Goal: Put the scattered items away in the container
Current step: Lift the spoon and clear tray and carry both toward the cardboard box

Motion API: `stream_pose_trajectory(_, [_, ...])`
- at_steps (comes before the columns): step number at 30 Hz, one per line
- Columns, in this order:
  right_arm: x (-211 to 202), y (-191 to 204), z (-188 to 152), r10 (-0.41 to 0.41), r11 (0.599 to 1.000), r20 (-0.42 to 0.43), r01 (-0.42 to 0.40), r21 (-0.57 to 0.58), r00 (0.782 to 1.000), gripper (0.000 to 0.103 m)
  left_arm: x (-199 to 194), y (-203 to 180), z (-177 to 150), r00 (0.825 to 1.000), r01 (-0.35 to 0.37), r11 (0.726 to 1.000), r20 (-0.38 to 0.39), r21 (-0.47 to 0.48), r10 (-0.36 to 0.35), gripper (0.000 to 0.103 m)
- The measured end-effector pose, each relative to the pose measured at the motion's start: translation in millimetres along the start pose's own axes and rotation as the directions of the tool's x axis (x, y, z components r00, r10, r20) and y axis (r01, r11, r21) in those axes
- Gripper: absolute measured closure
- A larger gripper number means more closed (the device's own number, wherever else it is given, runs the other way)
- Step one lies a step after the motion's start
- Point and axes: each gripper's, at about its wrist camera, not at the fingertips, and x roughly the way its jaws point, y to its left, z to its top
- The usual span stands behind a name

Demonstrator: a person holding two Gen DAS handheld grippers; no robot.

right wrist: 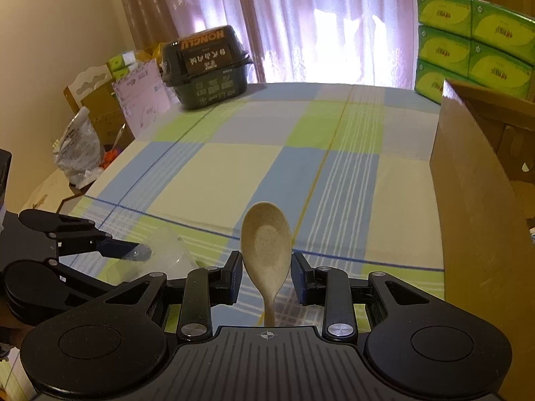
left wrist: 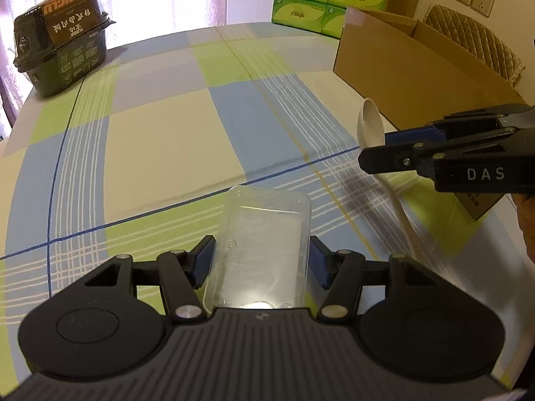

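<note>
Two hand-held grippers above a table (left wrist: 160, 140) covered with a checked cloth. The left gripper (left wrist: 262, 260), lower centre of the left wrist view, has its blue pads pressed against both sides of a clear plastic box (left wrist: 264, 240), which it holds. The right gripper (right wrist: 266, 275), lower centre of the right wrist view, has a beige spoon (right wrist: 265, 240) between its fingers, bowl pointing away. A gap shows on each side of the bowl there, so that view alone leaves the hold unsettled. In the left wrist view the same gripper (left wrist: 381, 148) enters from the right edge with its pads closed across the spoon (left wrist: 371, 123), whose handle hangs down toward the cloth. The gripper is therefore judged to be gripping it.

The container, an open cardboard box (left wrist: 418, 60), stands at the upper right of the left wrist view, just beyond the spoon.

Step in hand, as judged: carrying both items to the cardboard box. To do it well, raise each item clear of the near wall before moving over the opening. Release only once the item is inside the rim. Keep the two grippers apart so they do not collide.

Count: one clear plastic box, one spoon, one cardboard box. Also one dark packaged food tub (left wrist: 60, 40) at the upper left, and stacked green tissue packs (right wrist: 474, 40), at least six in the right wrist view.
</note>
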Motion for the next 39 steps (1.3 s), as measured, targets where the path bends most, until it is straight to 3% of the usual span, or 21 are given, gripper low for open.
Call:
stream_pose_trajectory(22, [-26.5, -8.3, 11.4, -0.046, 0.999, 0.076, 0.044, 0.023, 0.996, 0.069, -17.1, -16.6, 15.1, 0.999, 0.001, 1.000, 0.041, 0.015, -0.002, 0.049])
stream_pose_trajectory(39, [-94.4, -15.0, 20.2, -0.106, 0.993, 0.133, 0.097, 0.073, 0.985, 0.069, -55.5, -55.2, 38.9, 0.992, 0.009, 0.999, 0.127, 0.041, -0.014, 0.049])
